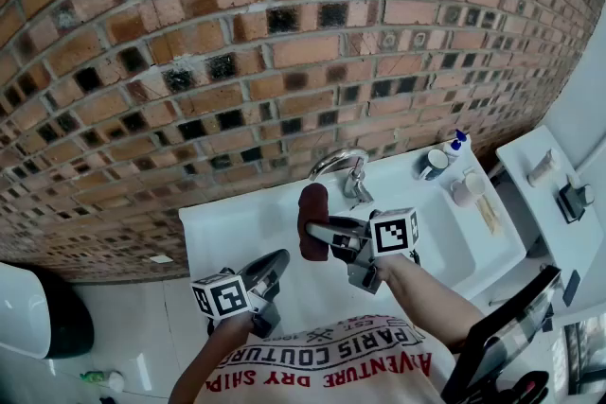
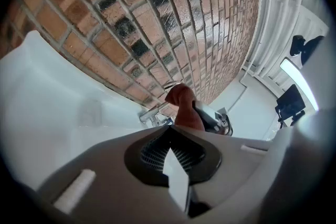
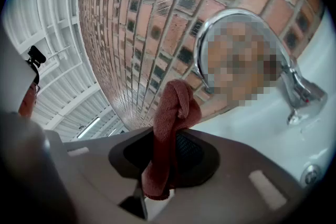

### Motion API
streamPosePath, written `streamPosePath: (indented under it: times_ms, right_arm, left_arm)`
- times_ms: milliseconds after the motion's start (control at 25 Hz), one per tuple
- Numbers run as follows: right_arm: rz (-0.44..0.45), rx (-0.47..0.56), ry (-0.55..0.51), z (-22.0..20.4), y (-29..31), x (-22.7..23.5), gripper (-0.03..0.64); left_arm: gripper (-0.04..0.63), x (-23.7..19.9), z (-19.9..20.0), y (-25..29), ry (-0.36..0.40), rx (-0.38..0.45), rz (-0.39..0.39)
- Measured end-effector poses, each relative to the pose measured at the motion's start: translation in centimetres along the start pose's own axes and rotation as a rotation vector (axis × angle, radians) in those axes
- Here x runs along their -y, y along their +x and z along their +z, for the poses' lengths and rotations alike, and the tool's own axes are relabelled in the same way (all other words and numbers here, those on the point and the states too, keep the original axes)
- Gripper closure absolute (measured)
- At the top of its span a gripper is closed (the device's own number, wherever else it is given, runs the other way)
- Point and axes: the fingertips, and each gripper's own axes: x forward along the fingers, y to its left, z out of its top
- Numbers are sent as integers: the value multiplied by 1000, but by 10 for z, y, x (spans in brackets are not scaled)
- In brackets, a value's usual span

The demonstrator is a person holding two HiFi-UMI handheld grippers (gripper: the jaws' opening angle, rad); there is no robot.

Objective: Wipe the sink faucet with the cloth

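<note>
cloth point(image 1: 313, 222), dark red and bunched into a long roll, is clamped in my right tool point(image 1: 327, 238). in the right gripper view the jaws of that tool point(image 3: 160, 165) are pressed on the lower part of the cloth point(image 3: 170, 134), and the free end stands up past them in a loose knot. that upper end is just beside the tip of the faucet point(image 3: 231, 16) spout; i cannot tell whether the two touch. the faucet point(image 1: 343, 167) is a chrome arch at the back of the white sink point(image 1: 237, 232), under the brick wall point(image 1: 284, 33), and the cloth hangs over the basin a little to its left.

my left tool point(image 1: 270, 265) is over the front left part of the sink, nearer to me and apart from the cloth. in the left gripper view its jaws point(image 2: 169, 136) meet at the tips with nothing between them, and only a sliver of white shows lower down. past them i see the cloth point(image 2: 184, 107) and the faucet point(image 2: 152, 117) against the bricks.

on the back right corner of the sink top stand a bottle point(image 1: 457, 145) with a blue cap and, next to it, a cup point(image 1: 434, 164).
</note>
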Motion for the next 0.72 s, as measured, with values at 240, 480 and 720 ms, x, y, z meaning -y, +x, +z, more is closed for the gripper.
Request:
streamPosePath:
  times_ms: [240, 480, 720]
  right_arm:
    - [-44, -3, -38, 33, 25, 19, 528]
    - [-93, 15, 32, 40, 34, 45, 528]
    - [-116, 37, 78, 41, 29, 64, 528]
  left_arm:
    - [595, -6, -6, -3, -5, 1, 15]
    - [595, -11, -2, -5, -10, 10, 17]
    - [595, -15, -2, -1, -2, 8, 19]
